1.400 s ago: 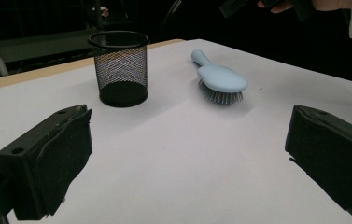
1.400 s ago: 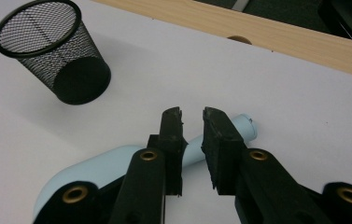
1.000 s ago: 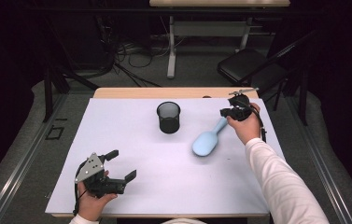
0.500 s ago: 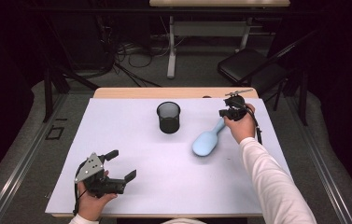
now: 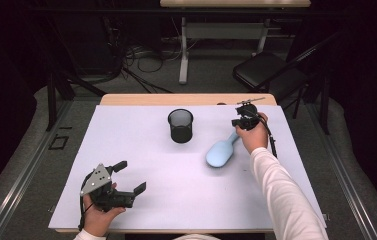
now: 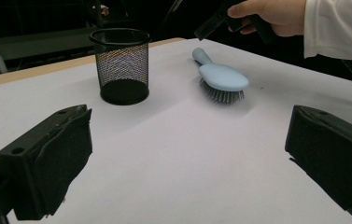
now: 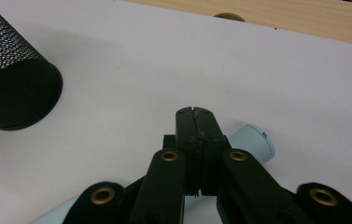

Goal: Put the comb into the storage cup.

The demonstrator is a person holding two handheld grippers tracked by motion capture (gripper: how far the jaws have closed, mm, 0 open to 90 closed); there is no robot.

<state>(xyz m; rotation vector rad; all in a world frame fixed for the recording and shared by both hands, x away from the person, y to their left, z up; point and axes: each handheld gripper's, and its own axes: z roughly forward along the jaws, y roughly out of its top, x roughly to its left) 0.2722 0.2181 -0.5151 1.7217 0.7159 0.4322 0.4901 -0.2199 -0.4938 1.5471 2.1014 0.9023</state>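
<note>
High view: right gripper [image 5: 239, 121], jaws pressed together, hovers above hairbrush [image 5: 221, 150] handle.

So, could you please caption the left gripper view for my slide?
Open left claw faces a mesh cup and a bristles-down blue hairbrush.

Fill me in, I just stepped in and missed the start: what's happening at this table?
A person works at a white-covered table with a hand-held gripper in each hand. The right hand-held gripper hangs jaws shut just above the handle of a light blue hairbrush, which lies bristles down on the table. The left hand-held gripper is open near the front edge, holding nothing. A black mesh cup stands upright beside the brush.
</note>
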